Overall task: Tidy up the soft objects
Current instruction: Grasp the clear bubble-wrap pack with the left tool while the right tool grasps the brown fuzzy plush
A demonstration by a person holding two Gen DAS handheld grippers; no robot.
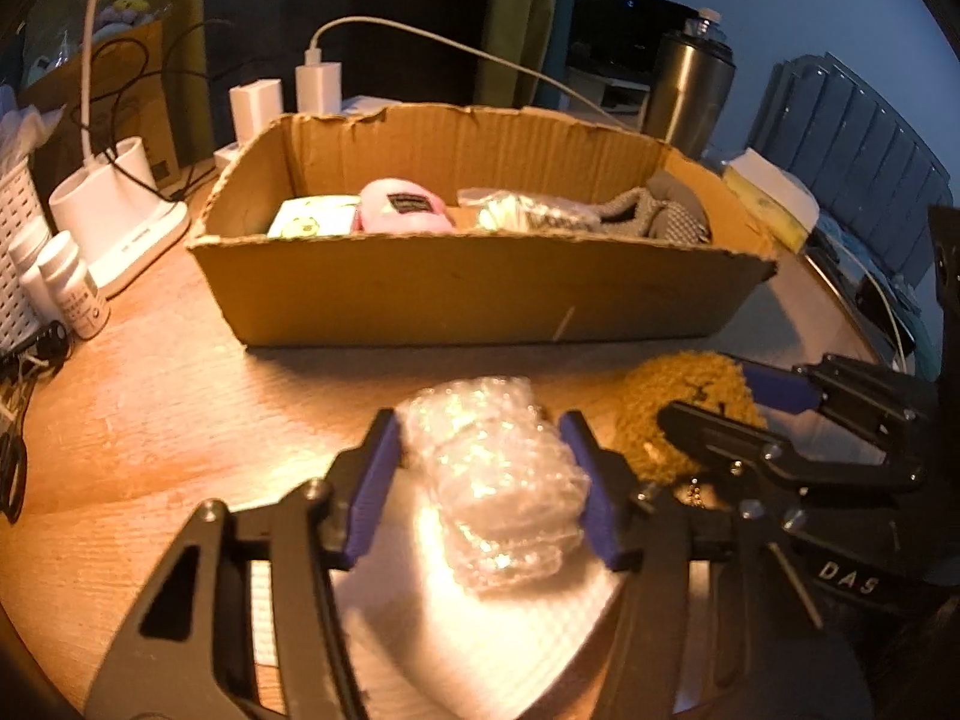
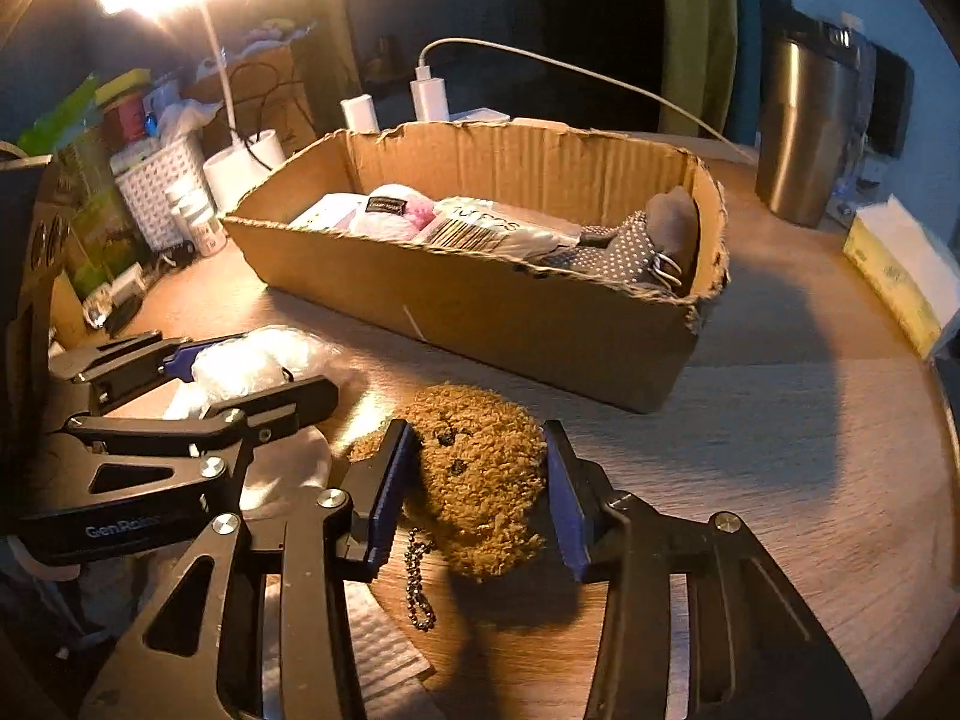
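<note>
A clear bubble-wrap bundle (image 1: 498, 480) lies on a white paper sheet (image 1: 480, 648) on the wooden table, and my left gripper (image 1: 480, 426) is shut on it, blue pads (image 1: 375, 480) against both sides. To its right lies a brown curly plush (image 2: 480, 480) with a bead chain (image 2: 420, 582). My right gripper (image 2: 476, 429) is shut on the plush. Behind both stands an open cardboard box (image 1: 480, 294) holding a pink soft toy (image 1: 402, 207), plastic packets and a grey dotted cloth (image 2: 624, 252).
A steel tumbler (image 1: 690, 90) stands behind the box at right, beside a yellow tissue pack (image 1: 774, 198). At left are a white lamp base (image 1: 120, 210), small bottles (image 1: 72, 294) and a white basket (image 1: 18, 252). Chargers (image 1: 318, 87) with cables sit behind the box.
</note>
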